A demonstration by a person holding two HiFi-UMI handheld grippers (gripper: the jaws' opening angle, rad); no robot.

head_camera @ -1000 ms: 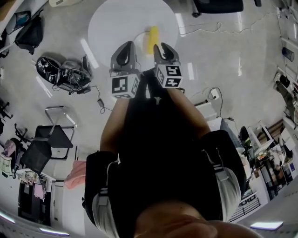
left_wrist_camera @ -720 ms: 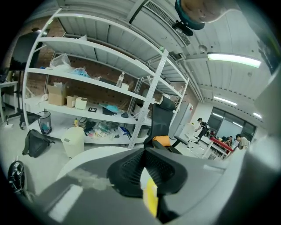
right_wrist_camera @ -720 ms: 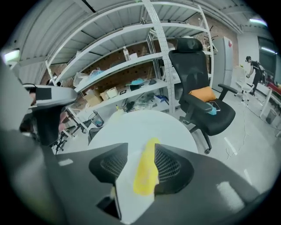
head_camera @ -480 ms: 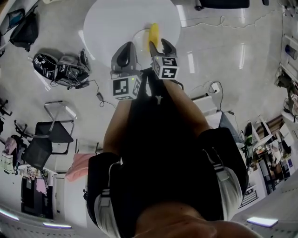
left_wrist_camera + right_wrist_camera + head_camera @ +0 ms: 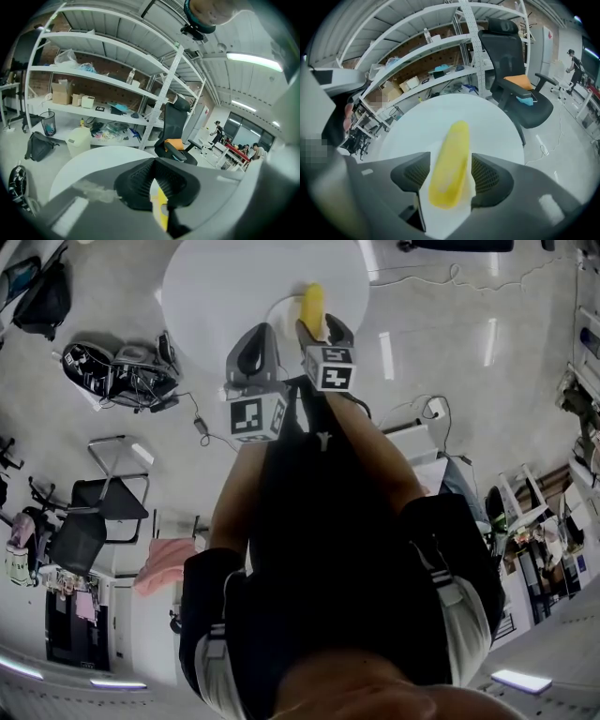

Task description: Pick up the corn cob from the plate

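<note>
A yellow corn cob point(image 5: 312, 304) lies on a white plate point(image 5: 281, 311) near the right edge of a round white table point(image 5: 225, 287). My right gripper point(image 5: 320, 330) points steeply down over the plate. Its jaws are opening, and the corn cob point(image 5: 450, 171) lies lengthwise between the two pads, with white plate point(image 5: 446, 221) showing beneath. My left gripper point(image 5: 254, 341) hangs beside it to the left, short of the table edge, with its jaws together and nothing held. Through the slit of the left gripper point(image 5: 153, 186) a strip of the cob point(image 5: 161, 207) shows.
Bags and gear point(image 5: 117, 373) lie on the floor left of the table, with a dark folding chair point(image 5: 98, 517) nearer me. A black office chair point(image 5: 513, 70) stands behind the table, in front of white shelving point(image 5: 93, 79). Cables and a power strip point(image 5: 431, 413) run along the floor at right.
Both grippers have sunk toward the table. The right one has come over the plate and spread its jaws around the cob.
</note>
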